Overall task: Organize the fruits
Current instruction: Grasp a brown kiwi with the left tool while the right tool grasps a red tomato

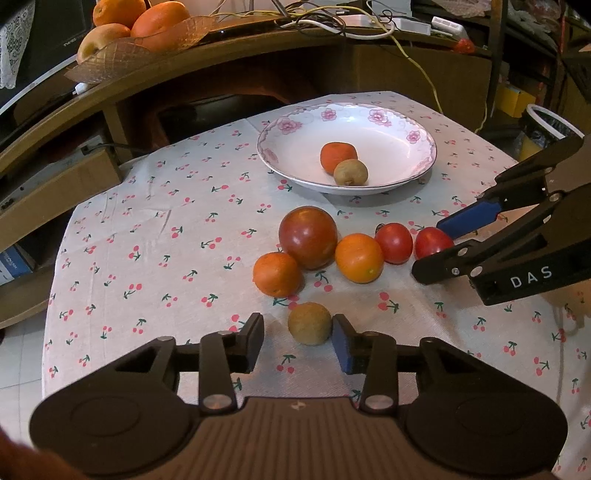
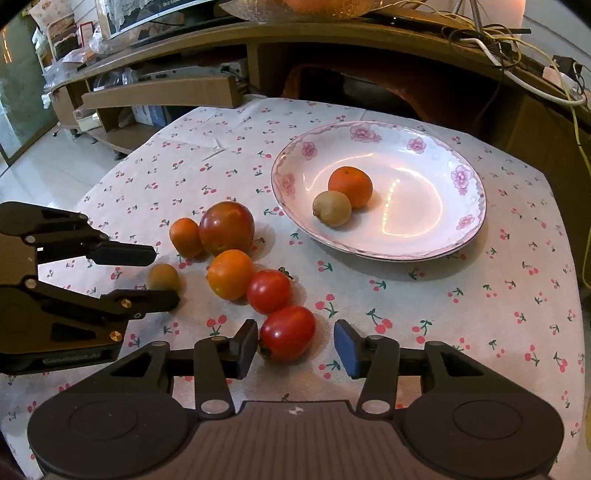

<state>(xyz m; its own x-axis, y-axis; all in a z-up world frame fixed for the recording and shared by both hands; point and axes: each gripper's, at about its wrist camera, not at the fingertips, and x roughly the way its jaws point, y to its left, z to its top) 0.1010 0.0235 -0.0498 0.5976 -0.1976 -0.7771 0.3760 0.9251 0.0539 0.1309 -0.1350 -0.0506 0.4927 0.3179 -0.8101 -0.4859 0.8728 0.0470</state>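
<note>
A white flowered plate (image 1: 295, 136) (image 2: 424, 236) holds a tangerine (image 1: 338, 155) (image 2: 350, 185) and a kiwi (image 1: 351, 172) (image 2: 331, 208). On the cherry-print cloth lie a large dark red tomato (image 1: 307, 236) (image 2: 226, 227), a tangerine (image 1: 277, 274) (image 2: 185, 236), an orange tomato (image 1: 359, 257) (image 2: 230, 273), and two red tomatoes (image 1: 394, 242) (image 2: 269, 291). My left gripper (image 1: 298, 341) (image 2: 166, 275) is open around a kiwi (image 1: 309, 323) (image 2: 163, 277). My right gripper (image 2: 295, 349) (image 1: 430, 245) is open around the nearest red tomato (image 2: 288, 332) (image 1: 433, 242).
A wooden desk curves behind the table, with a glass bowl of oranges (image 1: 147, 33) and a tangle of cables (image 1: 351, 22) (image 2: 517, 48). The table edge drops to tiled floor (image 2: 44, 162) at the left. A bin (image 1: 546, 125) stands at the right.
</note>
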